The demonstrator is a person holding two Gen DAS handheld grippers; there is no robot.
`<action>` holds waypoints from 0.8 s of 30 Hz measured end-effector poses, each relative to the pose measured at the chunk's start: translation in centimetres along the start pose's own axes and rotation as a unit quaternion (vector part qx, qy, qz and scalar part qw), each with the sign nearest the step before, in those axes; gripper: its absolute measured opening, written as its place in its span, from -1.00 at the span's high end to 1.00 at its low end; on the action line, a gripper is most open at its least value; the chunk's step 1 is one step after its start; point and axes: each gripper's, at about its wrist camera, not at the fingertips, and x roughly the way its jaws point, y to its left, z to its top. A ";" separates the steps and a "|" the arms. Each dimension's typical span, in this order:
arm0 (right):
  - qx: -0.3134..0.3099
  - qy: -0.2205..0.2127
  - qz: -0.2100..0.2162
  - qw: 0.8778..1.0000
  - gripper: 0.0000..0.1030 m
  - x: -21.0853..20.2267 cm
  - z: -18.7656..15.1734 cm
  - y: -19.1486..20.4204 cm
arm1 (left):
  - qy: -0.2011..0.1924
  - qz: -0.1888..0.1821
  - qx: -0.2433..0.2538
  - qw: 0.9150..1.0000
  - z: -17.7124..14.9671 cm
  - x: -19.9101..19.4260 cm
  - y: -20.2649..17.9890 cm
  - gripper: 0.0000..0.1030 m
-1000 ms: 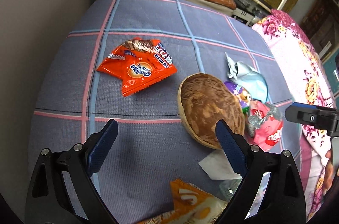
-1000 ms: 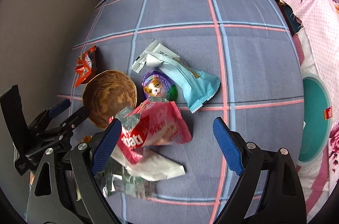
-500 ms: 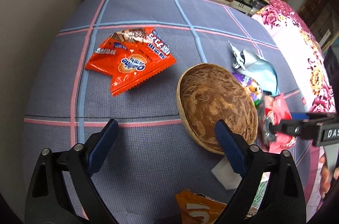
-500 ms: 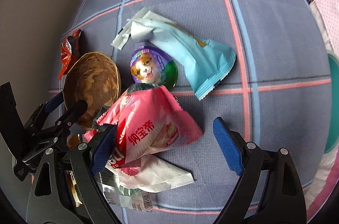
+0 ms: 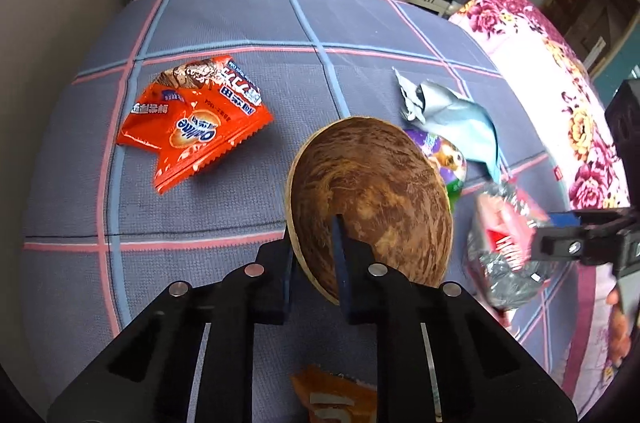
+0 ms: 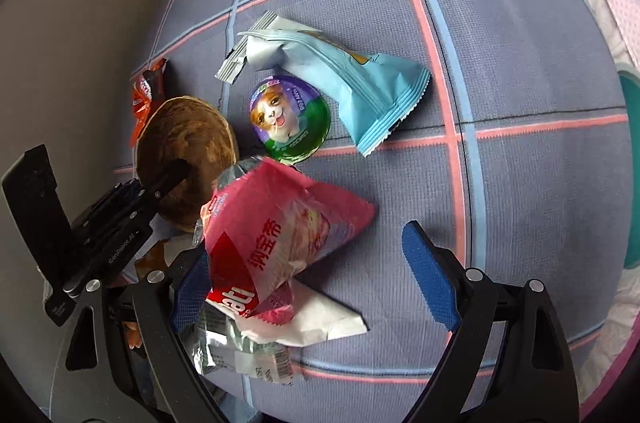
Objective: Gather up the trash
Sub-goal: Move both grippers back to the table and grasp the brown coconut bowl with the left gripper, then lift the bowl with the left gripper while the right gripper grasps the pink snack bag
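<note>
Since a second ago, the left gripper (image 5: 314,255) has gone from wide open to closing on the rim of the brown bowl (image 5: 372,199), one finger inside and one outside, pads pressing the wall. That bowl sits tilted on the plaid tabletop (image 5: 224,23), near its left edge in the right wrist view. Just right of the bowl lies the pink wrapper (image 6: 280,231), resting on a white wrapper (image 6: 328,319), between the wide-open jaws of the right gripper (image 6: 316,287), touching its left pad only. Beyond it lie a round dog-print lid (image 6: 290,119) and a light-blue packet (image 6: 360,79); an orange packet (image 5: 196,127) lies farther left.
</note>
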 end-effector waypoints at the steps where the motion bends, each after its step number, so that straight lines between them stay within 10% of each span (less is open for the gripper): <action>1: 0.001 -0.001 0.002 1.000 -0.63 -0.3 -0.2 0.0 | 0.000 0.000 0.001 1.000 -0.1 0.0 0.0 0.66; 19: -0.021 0.013 0.007 1.000 -0.62 2.4 -2.0 3.2 | 0.005 -0.029 -0.008 1.000 -0.5 0.0 1.1 0.61; 21: -0.023 0.011 0.015 1.000 -0.24 2.8 -1.8 3.1 | 0.006 -0.028 -0.007 1.000 -0.6 -0.1 1.2 0.59; 23: -0.022 0.024 0.030 0.999 0.56 3.1 -1.8 2.9 | 0.006 -0.027 -0.008 1.000 -0.8 -0.2 1.2 0.59; 24: -0.028 0.021 0.024 0.999 0.57 3.0 -1.8 2.9 | 0.007 -0.027 -0.010 1.000 -0.7 -0.2 1.2 0.59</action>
